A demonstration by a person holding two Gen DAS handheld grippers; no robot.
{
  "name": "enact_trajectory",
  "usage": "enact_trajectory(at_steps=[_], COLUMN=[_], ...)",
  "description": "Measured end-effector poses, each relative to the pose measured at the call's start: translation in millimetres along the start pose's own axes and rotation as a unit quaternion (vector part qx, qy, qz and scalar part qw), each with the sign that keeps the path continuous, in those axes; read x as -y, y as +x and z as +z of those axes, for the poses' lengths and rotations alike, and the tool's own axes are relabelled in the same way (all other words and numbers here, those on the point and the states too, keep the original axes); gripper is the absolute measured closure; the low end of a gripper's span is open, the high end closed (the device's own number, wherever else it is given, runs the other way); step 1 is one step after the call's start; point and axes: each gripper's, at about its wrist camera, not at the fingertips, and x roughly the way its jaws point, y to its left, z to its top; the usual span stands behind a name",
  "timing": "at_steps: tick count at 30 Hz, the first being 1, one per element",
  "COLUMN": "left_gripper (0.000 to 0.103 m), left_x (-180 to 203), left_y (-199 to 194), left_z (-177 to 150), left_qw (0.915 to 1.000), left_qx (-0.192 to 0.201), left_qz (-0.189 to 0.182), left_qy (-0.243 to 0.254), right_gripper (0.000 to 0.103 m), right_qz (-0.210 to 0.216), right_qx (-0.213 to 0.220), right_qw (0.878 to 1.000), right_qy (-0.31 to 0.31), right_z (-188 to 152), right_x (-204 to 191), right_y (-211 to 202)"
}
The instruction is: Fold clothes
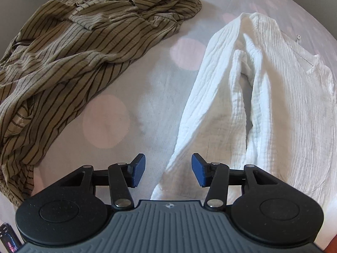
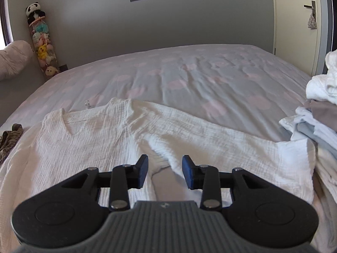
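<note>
- No readable writing showed on either tool or the clothes.
- The left gripper was spread wide and held nothing, poised over a sleeve end of the white shirt.
- The right gripper was likewise wide apart and empty, above the shirt's armpit fold.
- The shirt lay flat near the bed's near edge.
- The striped olive garment lay crumpled beside it.
- The folded stack sat at the bed's right edge.
</note>
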Motion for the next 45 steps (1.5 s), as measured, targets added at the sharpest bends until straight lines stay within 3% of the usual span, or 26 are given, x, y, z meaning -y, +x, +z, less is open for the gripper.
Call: enact_trajectory(at_steps=[1,4,7,10,15,28,36,45], left_gripper=[0.079,0.096,0.101,0.102,0.102,0.102,0.102,0.100], left_x=[-1.4,-3.9,-6.4,-8.7,-15.3,-61.3,-82.8,-81.3], left_y=[2.2,4.7,-3.7,-19.3,-48.0,-69.4,-24.9,28.1], left_z=[-0.5,-1.2,5.3,18.6,58.4,163.3,215.4,228.5], left_qw=[1.0000,0.9998,0.9993,0.9977,0.9945,0.9840,0.9706,0.9608], left_qx=[-0.003,0.002,0.027,0.064,0.103,0.130,0.104,0.095], left_qz=[-0.005,-0.019,-0.023,-0.024,0.005,0.118,0.205,0.241], left_qy=[-0.001,-0.003,-0.004,0.000,0.015,0.029,0.071,0.098], right_gripper=[0.064,0.064,0.064,0.063,0.063,0.063,0.063,0.059], right_qz=[-0.002,-0.007,-0.009,-0.009,-0.002,-0.011,-0.016,-0.025], right_qx=[-0.003,-0.015,-0.021,-0.028,-0.032,-0.043,-0.062,-0.087], right_qw=[1.000,1.000,1.000,1.000,0.999,0.999,0.998,0.996], right_qy=[-0.004,-0.001,0.004,0.003,-0.008,0.021,0.024,0.025], right_z=[-6.4,-10.7,-12.2,-14.5,-16.6,-20.0,-24.3,-27.8], right_x=[-4.0,-3.6,-1.2,-1.4,-4.6,3.3,2.8,1.4], right_y=[3.7,11.4,15.7,20.5,24.3,43.8,61.2,76.1])
